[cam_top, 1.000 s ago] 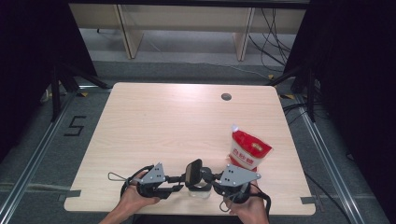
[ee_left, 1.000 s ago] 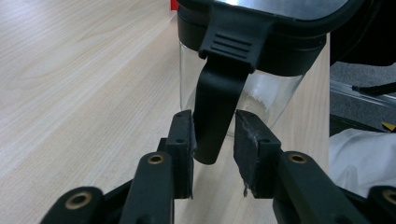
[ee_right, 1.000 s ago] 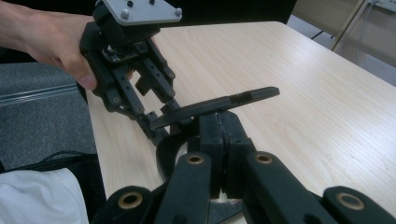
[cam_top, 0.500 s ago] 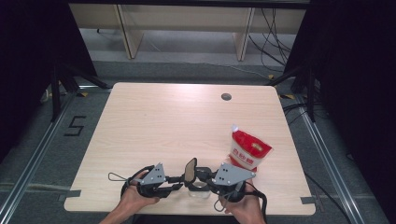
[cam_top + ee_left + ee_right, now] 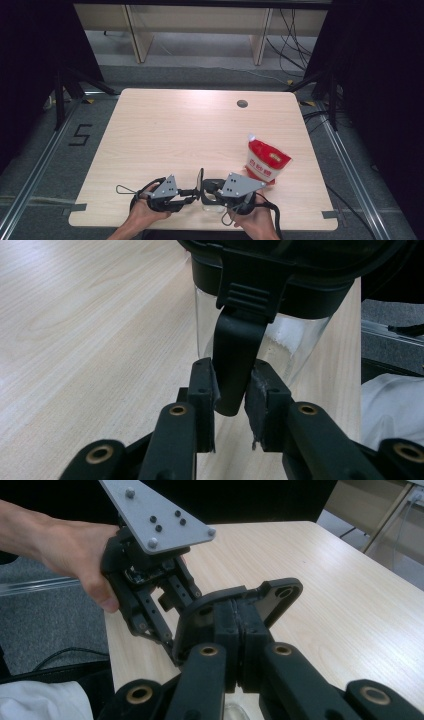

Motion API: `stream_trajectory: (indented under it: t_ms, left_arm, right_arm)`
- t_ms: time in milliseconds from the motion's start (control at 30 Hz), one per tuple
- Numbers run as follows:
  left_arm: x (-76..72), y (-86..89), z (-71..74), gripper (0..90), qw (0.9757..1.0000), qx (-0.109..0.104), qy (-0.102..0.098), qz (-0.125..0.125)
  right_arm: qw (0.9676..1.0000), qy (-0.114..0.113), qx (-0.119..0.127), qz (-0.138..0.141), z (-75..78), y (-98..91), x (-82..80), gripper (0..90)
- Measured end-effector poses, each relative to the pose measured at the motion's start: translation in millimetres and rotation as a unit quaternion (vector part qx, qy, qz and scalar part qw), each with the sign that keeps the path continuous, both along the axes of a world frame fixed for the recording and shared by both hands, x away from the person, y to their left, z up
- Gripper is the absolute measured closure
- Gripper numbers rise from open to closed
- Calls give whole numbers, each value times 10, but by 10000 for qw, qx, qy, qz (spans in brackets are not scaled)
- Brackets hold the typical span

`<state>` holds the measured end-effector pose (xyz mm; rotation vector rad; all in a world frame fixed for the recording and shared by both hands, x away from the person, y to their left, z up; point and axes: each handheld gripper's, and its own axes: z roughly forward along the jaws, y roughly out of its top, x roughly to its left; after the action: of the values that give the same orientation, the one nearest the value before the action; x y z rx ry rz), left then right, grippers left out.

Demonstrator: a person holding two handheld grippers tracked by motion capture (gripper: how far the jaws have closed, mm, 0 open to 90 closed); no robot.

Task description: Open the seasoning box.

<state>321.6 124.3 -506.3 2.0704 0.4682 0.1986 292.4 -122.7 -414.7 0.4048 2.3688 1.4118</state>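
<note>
A clear container (image 5: 295, 345) with a black lid (image 5: 300, 255) stands at the table's front edge, between two hands. The lid's black latch tab (image 5: 235, 350) hangs down the container's side. My left gripper (image 5: 231, 390) has just been closing, and its pads now press on that tab from both sides. My right gripper (image 5: 235, 625) is shut on a black flap of the lid (image 5: 280, 595). In the high view the left gripper (image 5: 192, 191) and the right gripper (image 5: 212, 192) meet at the container from either side.
A red and white bag (image 5: 266, 162) stands on the wooden table (image 5: 190, 130) to the right of the hands. A round cable hole (image 5: 242, 104) sits near the far edge. In the right gripper view a hand (image 5: 75, 550) holds the left gripper's grey plate (image 5: 155, 517).
The upright black flap between the grippers has shifted a little to the left. Both hands stay at the container.
</note>
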Motion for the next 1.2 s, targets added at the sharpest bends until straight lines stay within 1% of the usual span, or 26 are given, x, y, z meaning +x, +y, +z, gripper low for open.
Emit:
stream_trajectory:
  t_ms: [33,100,133,167,200,333,400,433,467,533,567,600,667,900,967,1067,1133,1167,1200]
  left_arm:
    - [1,-1,1,734,10000,4,-2,1]
    - [0,-2,0,734,10000,-6,4,12]
    - [-1,-1,1,734,10000,2,-2,9]
    - [-2,-2,1,734,10000,4,-2,10]
    - [0,-3,2,734,10000,6,-1,8]
    - [-3,-3,3,735,10000,17,-12,17]
    - [-4,-6,3,734,10000,20,-22,30]
    - [-4,-5,2,735,10000,19,-23,29]
    - [-4,-4,2,734,10000,18,-11,19]
    - [-6,-5,2,735,10000,18,-21,30]
    - [-4,-4,3,735,10000,21,-12,20]
    - [-4,-5,2,735,10000,18,-20,27]
    - [-5,-3,1,735,10000,24,-16,21]
    - [-6,-5,-1,735,10000,6,-19,29]
    - [0,-4,1,735,10000,23,-74,-20]
    - [-4,-3,-2,735,10000,-12,-10,19]
    - [-5,-4,-5,732,10000,-20,-33,55]
    - [-8,-6,-8,731,10000,-7,-75,66]
    - [-6,-7,-10,721,9999,18,-141,17]
  right_arm:
    - [10000,41,24,-12,3,17,-5,900]
    - [10000,-19,30,-9,4,33,1,900]
    - [10000,29,21,6,8,42,0,900]
    - [10000,-15,35,9,8,51,5,900]
    - [10000,20,10,37,9,58,5,900]
    - [10000,-17,3,66,16,92,12,900]
    - [10000,5,-20,81,15,107,12,900]
    - [10000,-35,6,83,14,116,16,900]
    - [10000,-14,-28,87,15,122,14,900]
    - [10000,4,-17,95,16,130,16,900]
    - [9999,-34,3,113,13,137,23,900]
    - [9999,12,-20,111,13,140,17,900]
    - [9999,20,-5,107,14,149,19,900]
    - [9999,1,-16,142,10,163,32,899]
    - [9999,-5,-15,130,12,169,25,897]
    - [9999,9,-11,137,13,163,29,892]
    - [9999,-9,5,114,7,156,33,875]
    - [10000,-9,-4,96,6,151,33,865]
    - [10000,12,-1,64,5,139,32,851]
